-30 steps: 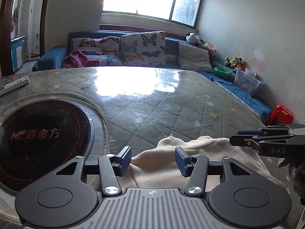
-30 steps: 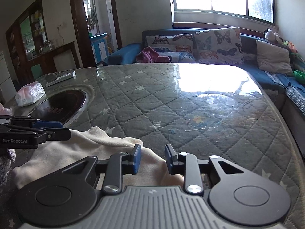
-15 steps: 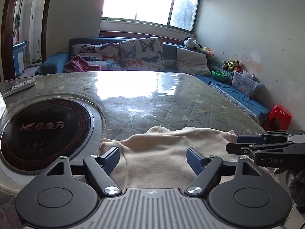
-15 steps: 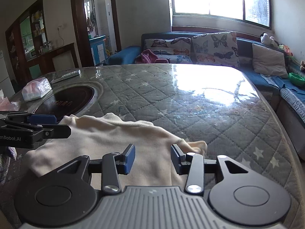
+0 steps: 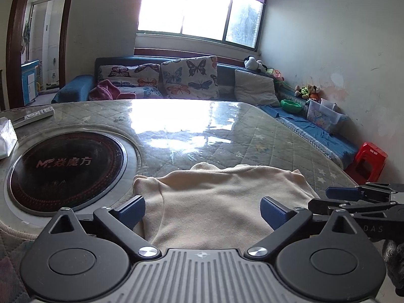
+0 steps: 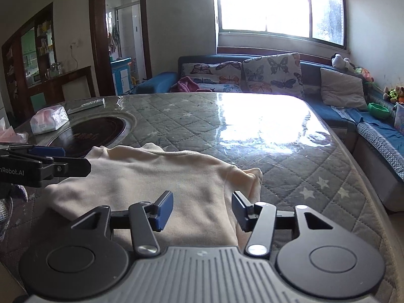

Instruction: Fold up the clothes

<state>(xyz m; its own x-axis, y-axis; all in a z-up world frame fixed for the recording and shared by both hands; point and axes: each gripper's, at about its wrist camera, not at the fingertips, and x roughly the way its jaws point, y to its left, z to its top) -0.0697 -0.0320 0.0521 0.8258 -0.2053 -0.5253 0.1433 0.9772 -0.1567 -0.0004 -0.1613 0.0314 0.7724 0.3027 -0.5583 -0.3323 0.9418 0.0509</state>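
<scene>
A cream garment (image 5: 217, 197) lies folded flat on the quilted table near its front edge; it also shows in the right wrist view (image 6: 156, 176). My left gripper (image 5: 202, 210) is open wide and empty, raised just behind the garment's near left part. My right gripper (image 6: 202, 208) is open and empty over the garment's near right part, by a folded sleeve (image 6: 248, 179). Each gripper shows side-on in the other's view: the right one (image 5: 353, 197), the left one (image 6: 45, 162).
A round black induction hob (image 5: 63, 169) is set into the table (image 5: 227, 131) at left. A tissue pack (image 6: 48, 122) and a remote (image 6: 88, 104) lie beyond it. A blue sofa with butterfly cushions (image 5: 189, 78) lines the far and right sides; a red stool (image 5: 366, 161) stands at right.
Both grippers opened wider and pulled back and up from the garment. The garment, bunched a second ago, now lies spread flat.
</scene>
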